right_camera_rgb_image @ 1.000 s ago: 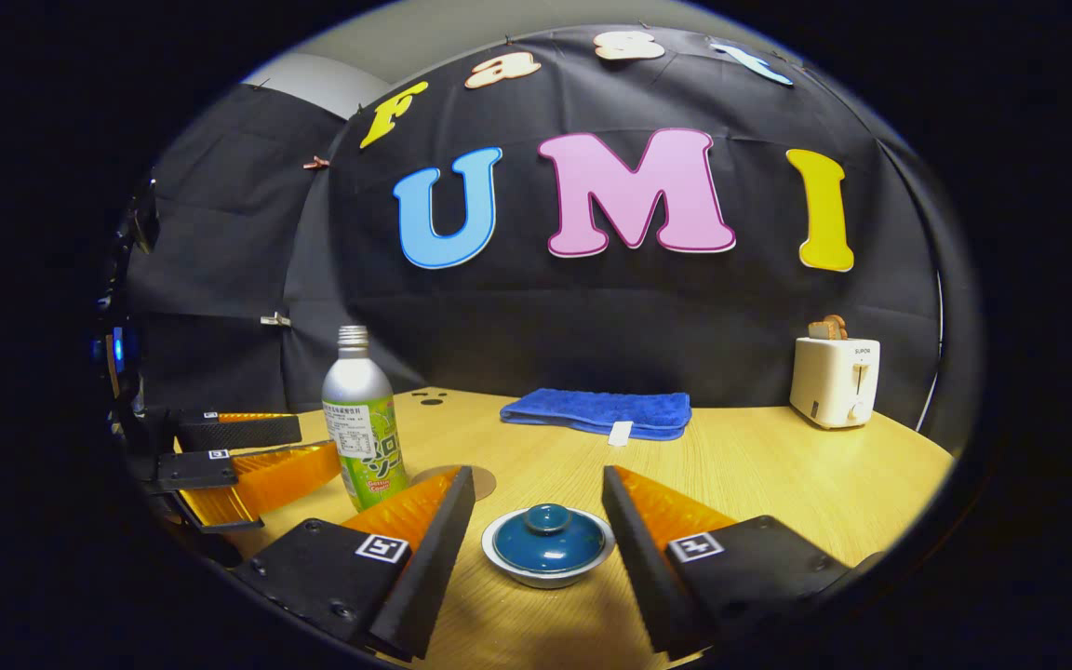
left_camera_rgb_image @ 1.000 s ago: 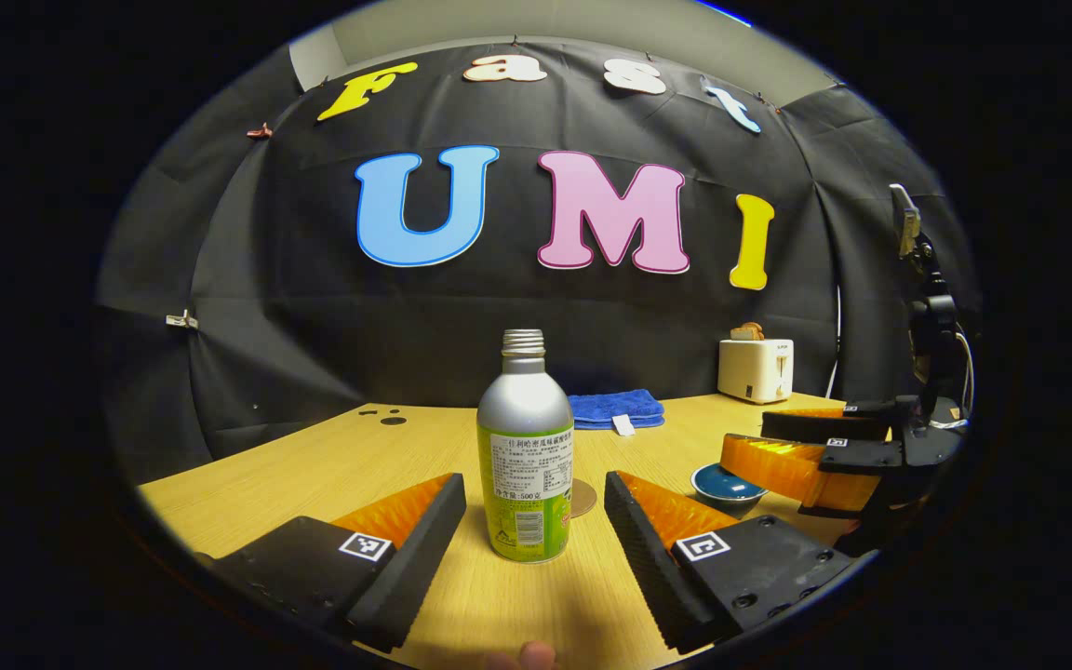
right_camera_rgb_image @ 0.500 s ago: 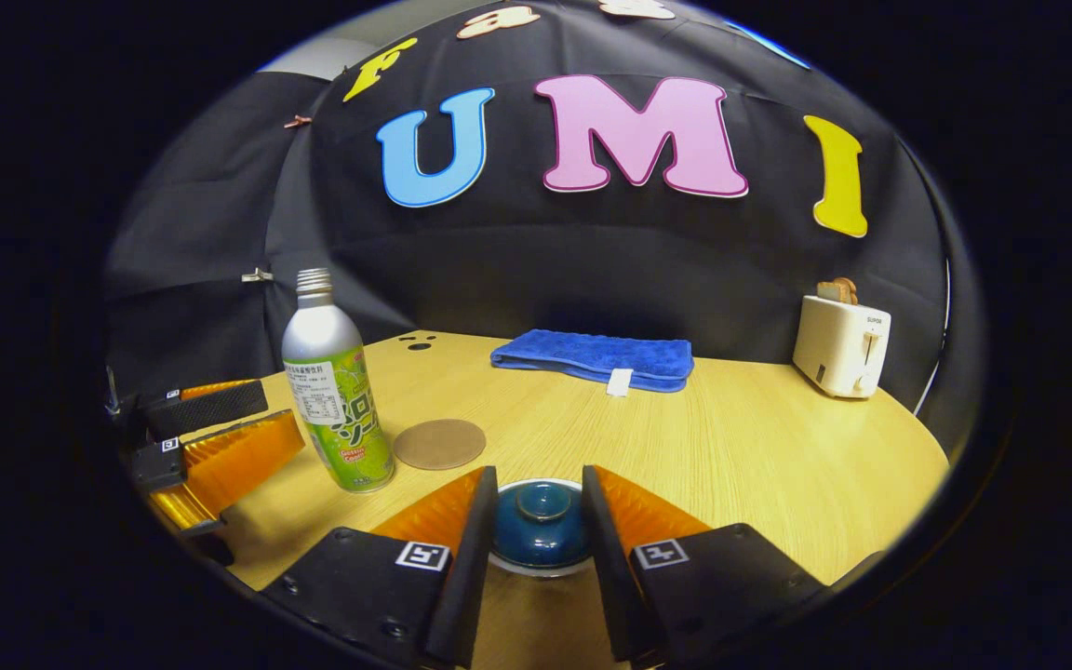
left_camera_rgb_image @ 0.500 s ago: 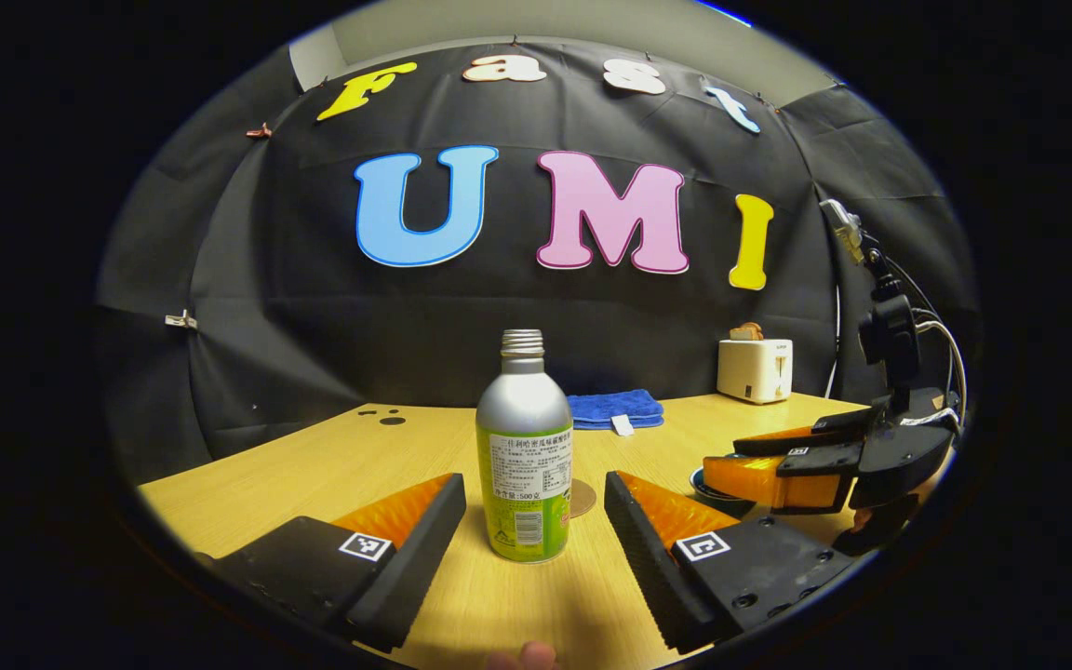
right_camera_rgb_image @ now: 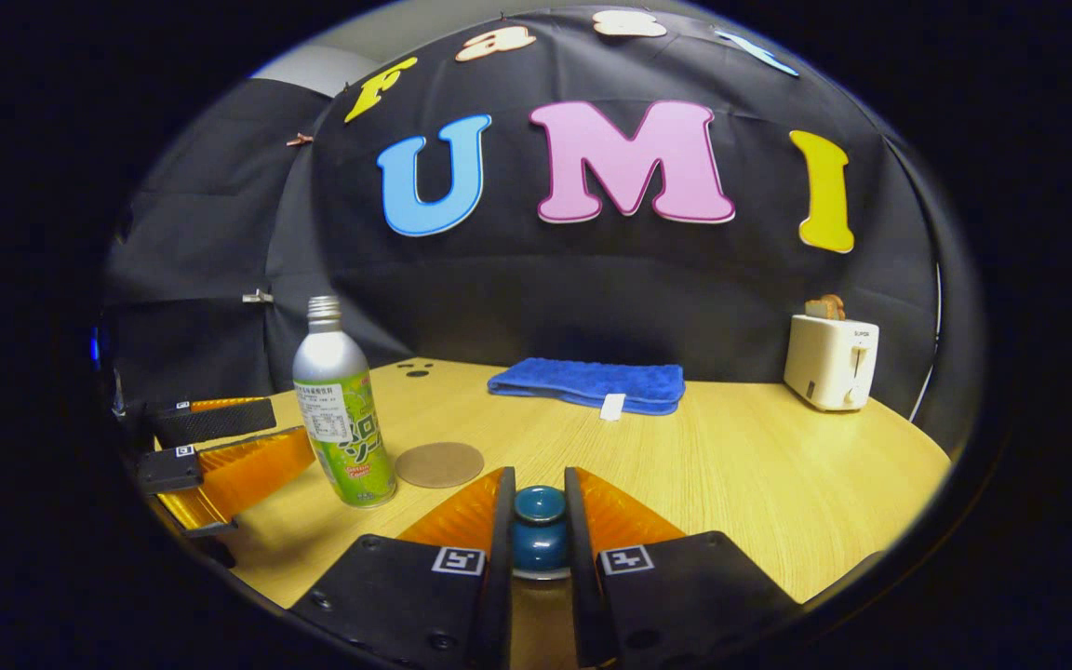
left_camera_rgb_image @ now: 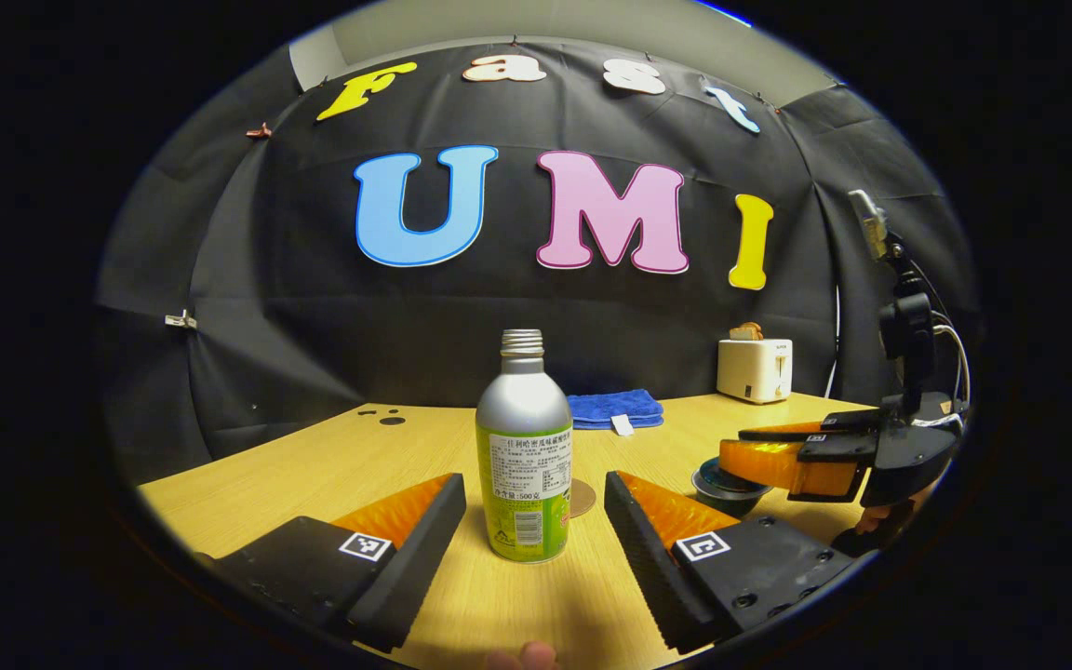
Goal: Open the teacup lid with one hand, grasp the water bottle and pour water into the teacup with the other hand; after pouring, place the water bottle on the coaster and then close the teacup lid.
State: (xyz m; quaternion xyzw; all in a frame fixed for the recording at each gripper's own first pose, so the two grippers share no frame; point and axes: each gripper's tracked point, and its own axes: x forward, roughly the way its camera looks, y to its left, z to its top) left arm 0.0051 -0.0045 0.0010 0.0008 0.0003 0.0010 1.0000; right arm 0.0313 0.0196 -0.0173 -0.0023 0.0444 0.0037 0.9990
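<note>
A silver and green water bottle stands uncapped on the wooden table, in line with the gap of my open left gripper, whose fingers do not touch it. A round brown coaster lies just behind the bottle. In the right gripper view my right gripper is shut on the knob of the blue teacup lid. The teacup sits under the right gripper at the right of the left gripper view. I cannot tell whether the lid is off the cup. The bottle, coaster and left gripper are to the left.
A folded blue towel lies at the back of the table. A white toaster stands at the back right. A hand holds the right gripper from below.
My right gripper moved forward over the teacup and its fingers shut on the lid's knob. The left gripper and the bottle stayed put.
</note>
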